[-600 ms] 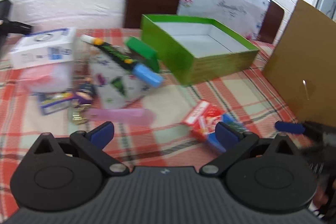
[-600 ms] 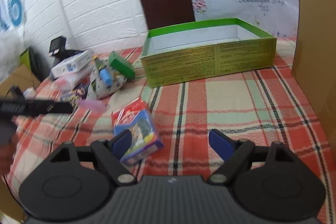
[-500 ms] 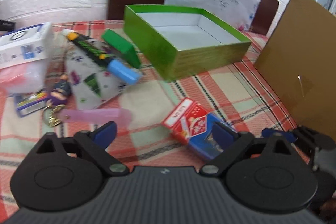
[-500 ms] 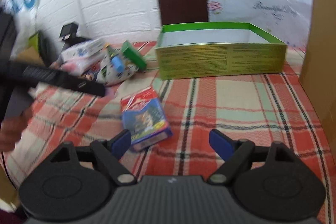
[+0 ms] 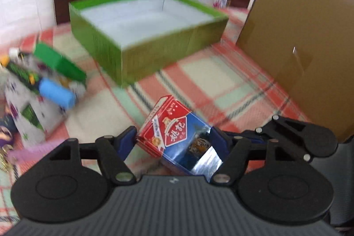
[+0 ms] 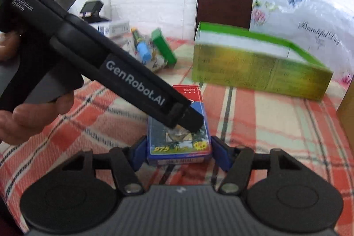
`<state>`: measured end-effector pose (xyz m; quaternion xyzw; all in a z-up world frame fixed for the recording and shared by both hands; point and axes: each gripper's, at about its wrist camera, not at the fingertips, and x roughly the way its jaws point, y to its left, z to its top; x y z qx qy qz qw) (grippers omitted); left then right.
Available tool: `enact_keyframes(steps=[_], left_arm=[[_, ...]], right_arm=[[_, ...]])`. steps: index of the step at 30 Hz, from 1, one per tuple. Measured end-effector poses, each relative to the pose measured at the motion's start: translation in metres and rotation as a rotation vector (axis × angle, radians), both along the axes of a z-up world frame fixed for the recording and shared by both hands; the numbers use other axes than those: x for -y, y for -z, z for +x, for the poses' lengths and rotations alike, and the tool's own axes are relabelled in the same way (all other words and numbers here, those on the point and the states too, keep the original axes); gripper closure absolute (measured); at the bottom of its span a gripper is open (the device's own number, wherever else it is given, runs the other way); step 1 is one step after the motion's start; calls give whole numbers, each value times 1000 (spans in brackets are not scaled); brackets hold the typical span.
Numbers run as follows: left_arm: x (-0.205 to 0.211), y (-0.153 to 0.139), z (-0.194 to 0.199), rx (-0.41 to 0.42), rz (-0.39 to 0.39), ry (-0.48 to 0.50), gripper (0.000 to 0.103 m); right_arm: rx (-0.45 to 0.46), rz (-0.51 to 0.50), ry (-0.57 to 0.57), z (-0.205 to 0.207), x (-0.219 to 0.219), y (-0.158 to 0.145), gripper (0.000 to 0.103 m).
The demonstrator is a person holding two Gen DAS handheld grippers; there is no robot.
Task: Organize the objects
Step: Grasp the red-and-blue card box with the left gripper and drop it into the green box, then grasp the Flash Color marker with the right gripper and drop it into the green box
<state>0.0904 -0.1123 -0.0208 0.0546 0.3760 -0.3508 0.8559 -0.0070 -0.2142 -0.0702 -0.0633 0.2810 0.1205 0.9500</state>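
- Left wrist view: our left gripper (image 5: pixel 174 143) has its blue pads on both sides of the red-and-blue card box (image 5: pixel 177 136); whether they clamp it we cannot tell. The box lies on the plaid tablecloth (image 5: pixel 221 83), with the right gripper (image 5: pixel 239 136) at 3 o'clock.
- Open green box (image 5: pixel 150 37) at 12 o'clock; cardboard panel (image 5: pixel 305 37) at 2; clutter pile (image 5: pixel 42 85) at 9.
- Right wrist view: right gripper (image 6: pixel 179 153) pads flank the card box (image 6: pixel 179 145), spread apart; the left gripper (image 6: pixel 185 118) body crosses from 10 o'clock over it.

Black tongs (image 5: pixel 174 143) with blue pads (image 5: pixel 127 141), silver screws, white "GenRobot.AI" lettering, bare fingers (image 6: pixel 42 106)
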Motion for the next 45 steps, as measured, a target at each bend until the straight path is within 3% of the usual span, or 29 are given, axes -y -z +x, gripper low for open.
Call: enact_keyframes(steps=[5, 11, 15, 19, 22, 25, 28, 33, 39, 41, 45], left_arm=[[14, -45, 20, 144, -33, -10, 29], [32, -79, 90, 214, -60, -67, 29], [42, -76, 129, 201, -54, -137, 28], [45, -53, 152, 121, -12, -197, 28], [38, -41, 145, 83, -22, -204, 28], [31, -41, 126, 86, -46, -212, 28], [15, -52, 95, 128, -87, -217, 28], [-37, -44, 45, 145, -84, -269, 25], [-114, 9, 22, 33, 40, -451, 24], [-143, 22, 17, -3, 28, -529, 24], [-172, 22, 9, 29, -14, -572, 24]], right_arm=[[177, -32, 36, 16, 5, -31, 42], [291, -10, 98, 84, 21, -50, 42], [278, 25, 127, 136, 30, -44, 42], [170, 35, 142, 163, 33, -24, 40], [174, 66, 155, 149, 38, -19, 33], [184, 92, 188, 134, 44, -17, 33], [236, 130, 209, 105, 44, -36, 33], [232, 165, 136, 64, 21, -38, 33], [106, 110, -4, 74, -32, -19, 35], [106, 88, -23, 82, -49, -19, 36], [125, 3, -60, 103, -84, -24, 41]])
